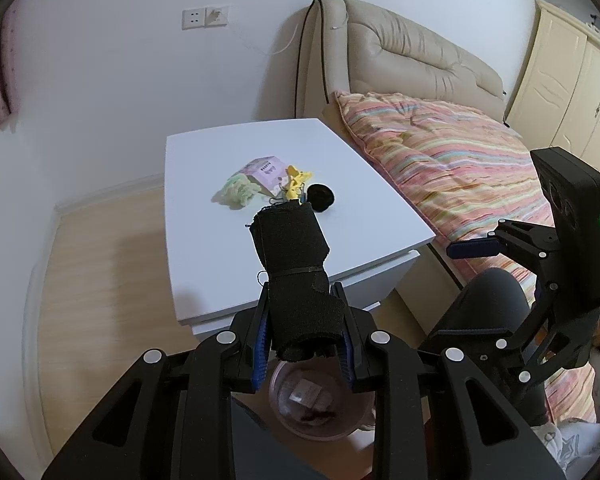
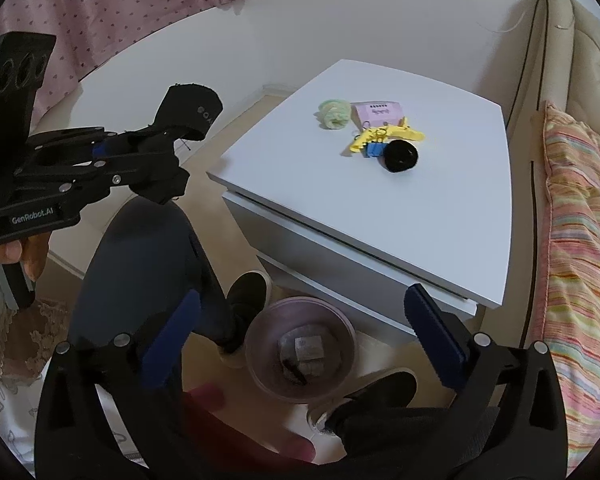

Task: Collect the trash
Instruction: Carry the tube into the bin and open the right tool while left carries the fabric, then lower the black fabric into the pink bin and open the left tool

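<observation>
- The left gripper (image 1: 304, 336) is clamped on a black fabric roll (image 1: 292, 256), its long axis running forward along the fingers.
- The pink bin (image 2: 300, 354) sits on the floor directly below, so the drop is downward.
- The right gripper (image 2: 304, 332), wide open and empty, hovers over the bin.
- Only the right wrist view shows the blue binder clip (image 2: 374, 149) clearly among the clutter on the white table (image 2: 420, 208).

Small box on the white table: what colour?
Pale pink/lilac small box with dark print; right wrist view shows it best.
</observation>
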Demonstrator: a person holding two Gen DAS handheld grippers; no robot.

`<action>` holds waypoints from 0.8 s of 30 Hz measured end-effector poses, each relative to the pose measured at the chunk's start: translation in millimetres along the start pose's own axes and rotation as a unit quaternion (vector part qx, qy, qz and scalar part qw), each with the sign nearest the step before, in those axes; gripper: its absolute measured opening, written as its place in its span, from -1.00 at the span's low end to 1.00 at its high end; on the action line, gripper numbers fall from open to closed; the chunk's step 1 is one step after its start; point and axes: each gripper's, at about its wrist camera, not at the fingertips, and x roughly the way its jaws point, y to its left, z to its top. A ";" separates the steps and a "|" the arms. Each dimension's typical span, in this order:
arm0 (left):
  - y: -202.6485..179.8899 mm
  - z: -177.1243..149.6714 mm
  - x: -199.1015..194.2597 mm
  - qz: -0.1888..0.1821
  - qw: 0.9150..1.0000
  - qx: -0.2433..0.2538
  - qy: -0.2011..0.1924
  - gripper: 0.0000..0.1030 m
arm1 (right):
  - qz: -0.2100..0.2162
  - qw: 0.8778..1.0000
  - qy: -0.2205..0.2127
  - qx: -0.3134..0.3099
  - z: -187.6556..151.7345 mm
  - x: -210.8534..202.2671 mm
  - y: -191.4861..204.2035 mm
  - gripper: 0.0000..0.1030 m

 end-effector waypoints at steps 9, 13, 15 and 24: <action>-16.2 -1.7 3.9 -0.016 1.000 0.025 0.007 -0.47 | -0.026 0.999 -0.014 0.033 -3.9 -15.1 -19.4 0.94; -25.8 -2.4 9.2 -0.021 0.999 0.034 0.014 -0.47 | -0.043 0.998 -0.026 0.049 -5.4 -25.2 -31.5 0.94; -31.7 -4.0 13.6 -0.025 0.999 0.043 0.022 -0.46 | -0.049 0.997 -0.030 0.055 -7.2 -29.7 -37.9 0.94; -54.8 -10.0 30.7 -0.041 0.994 0.077 0.060 -0.46 | -0.059 0.994 -0.042 0.081 -15.3 -40.2 -58.9 0.94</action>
